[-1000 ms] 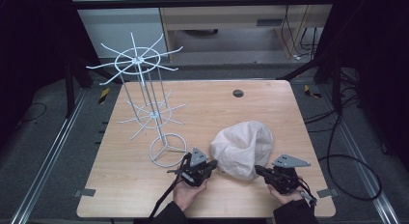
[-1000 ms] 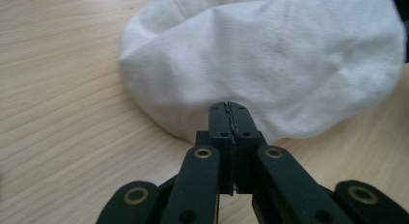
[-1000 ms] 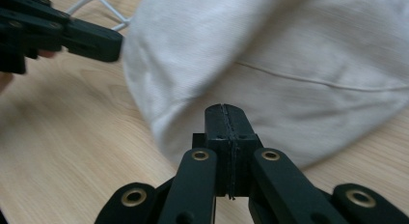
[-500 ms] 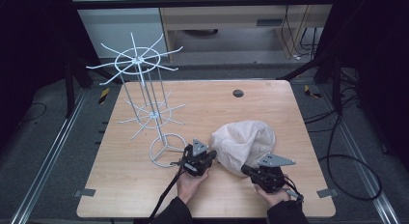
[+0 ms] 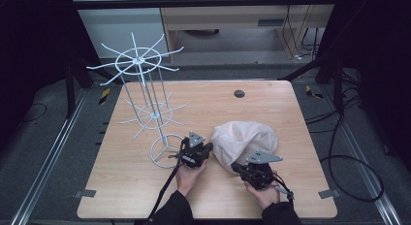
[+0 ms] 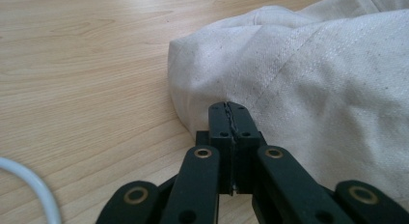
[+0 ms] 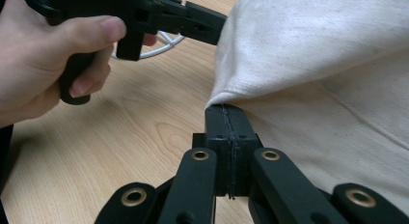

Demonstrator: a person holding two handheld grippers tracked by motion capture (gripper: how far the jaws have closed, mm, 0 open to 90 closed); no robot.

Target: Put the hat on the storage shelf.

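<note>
A cream cloth bundle (image 5: 245, 140) lies crumpled on the wooden table (image 5: 121, 186), right of centre. My left gripper (image 5: 209, 148) is at the bundle's left edge, jaws shut, tips touching the fabric (image 6: 313, 79). Nothing is visible between the tips of the left gripper (image 6: 230, 108). At the cloth's near edge my right gripper (image 5: 236, 166) is also shut. In its own view the right gripper (image 7: 225, 110) noses under a fold of the cloth (image 7: 313, 64), with no fabric seen between the jaws. The left gripper (image 7: 193, 21) and the hand (image 7: 43, 55) holding it show beyond.
A tall white wire rack (image 5: 140, 60) with radiating arms stands on the table's left half. Its ring base (image 5: 165, 150) sits just left of my left gripper. A dark round hole (image 5: 239, 93) is near the far edge. A white cable (image 6: 29, 185) trails nearby.
My left gripper has moved forward up to the cloth's left edge. My right gripper has slid left along the cloth's near edge. Both jaws stayed shut.
</note>
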